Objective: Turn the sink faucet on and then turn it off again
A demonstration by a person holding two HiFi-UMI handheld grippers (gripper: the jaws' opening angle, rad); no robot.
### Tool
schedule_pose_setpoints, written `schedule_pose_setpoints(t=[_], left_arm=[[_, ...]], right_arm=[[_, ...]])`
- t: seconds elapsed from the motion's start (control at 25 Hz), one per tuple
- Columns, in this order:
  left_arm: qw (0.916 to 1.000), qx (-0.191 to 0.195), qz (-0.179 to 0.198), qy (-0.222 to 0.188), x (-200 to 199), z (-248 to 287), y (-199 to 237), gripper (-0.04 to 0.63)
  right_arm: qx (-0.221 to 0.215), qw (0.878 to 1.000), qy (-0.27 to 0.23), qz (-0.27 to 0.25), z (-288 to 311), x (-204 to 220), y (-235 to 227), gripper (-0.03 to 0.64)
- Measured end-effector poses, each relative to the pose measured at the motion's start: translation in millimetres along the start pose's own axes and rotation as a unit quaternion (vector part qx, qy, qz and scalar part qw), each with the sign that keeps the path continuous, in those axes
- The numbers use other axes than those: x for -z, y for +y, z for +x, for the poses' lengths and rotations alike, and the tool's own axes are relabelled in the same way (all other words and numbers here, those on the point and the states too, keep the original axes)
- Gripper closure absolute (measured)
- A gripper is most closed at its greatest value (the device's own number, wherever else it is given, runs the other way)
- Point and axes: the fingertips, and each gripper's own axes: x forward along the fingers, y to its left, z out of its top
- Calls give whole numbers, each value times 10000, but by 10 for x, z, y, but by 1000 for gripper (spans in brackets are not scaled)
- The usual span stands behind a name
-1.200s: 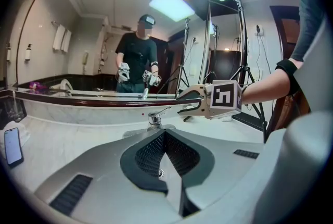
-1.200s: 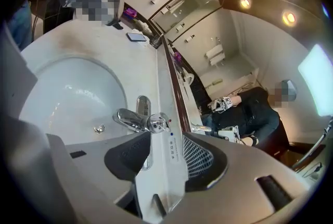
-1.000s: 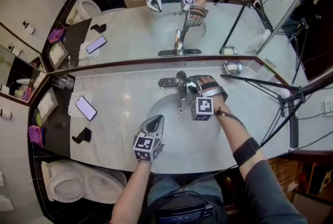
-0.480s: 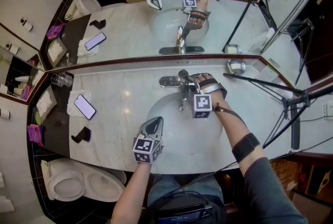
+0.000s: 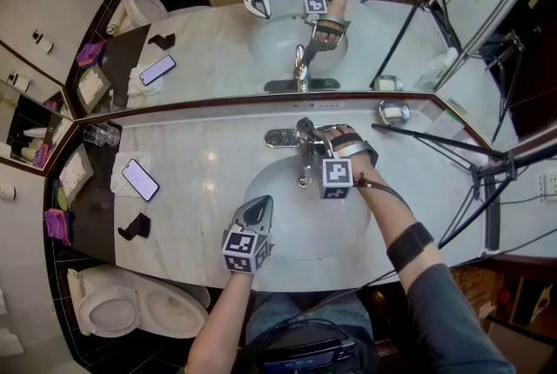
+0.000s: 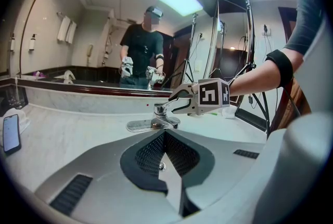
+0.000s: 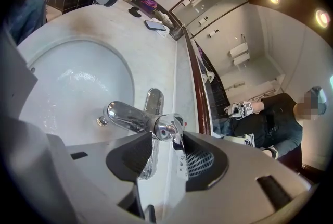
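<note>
Marble tabletop [image 5: 200,155] runs left to right under a wall mirror, oval basin [image 5: 287,229] sunk into its middle. The faucet [image 5: 302,148] stands at the far rim of the basin, its spout [image 7: 125,116] reaching toward the near side. I see no stream at the spout, so I judge the on-stroke is not yet made. Left tool [image 5: 258,207] hangs over the near left part of the basin, jaws together, nothing in them, well apart from the faucet. I would leave it parked there, clear of any splash. Right tool [image 7: 166,139] is at the faucet from the right, angled down. Its jaws have just been closing with the chrome lever [image 7: 165,126] between them, and the pads [image 7: 200,158] now look to sit against the lever's two sides. To do this step well I would first confirm both pads bear squarely on the lever, not on its rounded end, since polished chrome will slide out of a skewed pinch. Then move the lever along its own hinge arc, letting the wrist follow, not dragging it straight. A modest stroke is enough: once water shows at the spout, stop, then reverse on the same arc without regripping.
</note>
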Motion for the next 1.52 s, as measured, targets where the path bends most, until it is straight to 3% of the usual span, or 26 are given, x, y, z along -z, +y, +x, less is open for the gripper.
schedule_pose_setpoints(t=[0.36, 1.28, 1.52], left_arm=[[10000, 17, -39, 0, 12, 25, -21, 607], [10000, -9, -65, 30, 54, 12, -32, 607], [10000, -71, -43, 6, 54, -76, -15, 607]], right_arm=[[-99, 9999, 14, 74, -29, 21, 104, 434], [183, 9997, 52, 159, 11, 125, 285, 449], [52, 9998, 114, 164, -3, 109, 289, 448]])
